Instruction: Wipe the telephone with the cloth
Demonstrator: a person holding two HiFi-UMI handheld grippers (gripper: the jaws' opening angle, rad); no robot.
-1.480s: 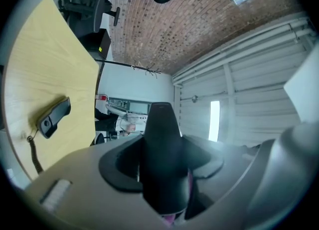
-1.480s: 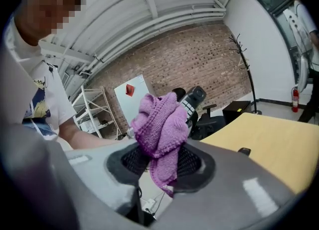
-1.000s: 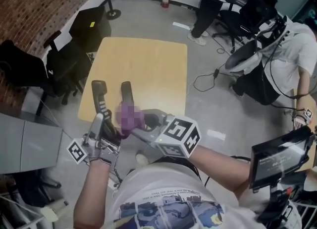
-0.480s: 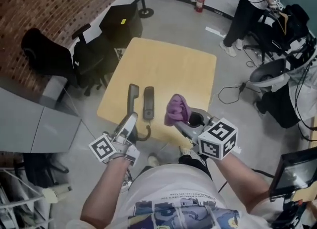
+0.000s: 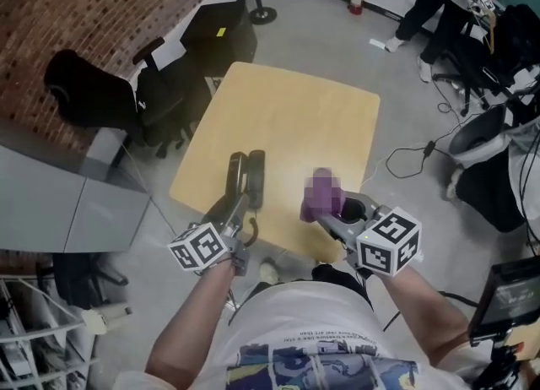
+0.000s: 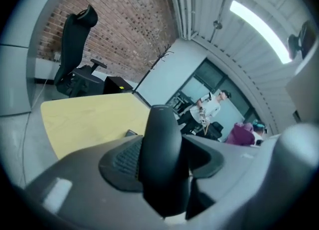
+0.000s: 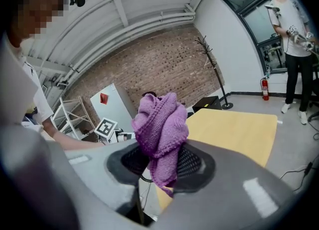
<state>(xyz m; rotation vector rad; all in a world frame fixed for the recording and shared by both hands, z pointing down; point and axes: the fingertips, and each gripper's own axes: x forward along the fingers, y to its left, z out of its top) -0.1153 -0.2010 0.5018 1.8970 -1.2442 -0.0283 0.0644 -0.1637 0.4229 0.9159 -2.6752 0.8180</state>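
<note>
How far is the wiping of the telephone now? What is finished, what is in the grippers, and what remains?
Done: the right gripper is shut on the purple cloth. In hand: the left gripper grips the black handset at the near edge of the table. Left: the cloth is beside the telephone, not touching it, so the wiping itself remains; whether any part is already clean cannot be seen.

A square, pale wooden table (image 5: 295,118) stands on the grey floor (image 5: 337,25). Close to its near-left edge lies a dark telephone base (image 5: 256,179), with the handset (image 5: 235,179) just left of it.
</note>
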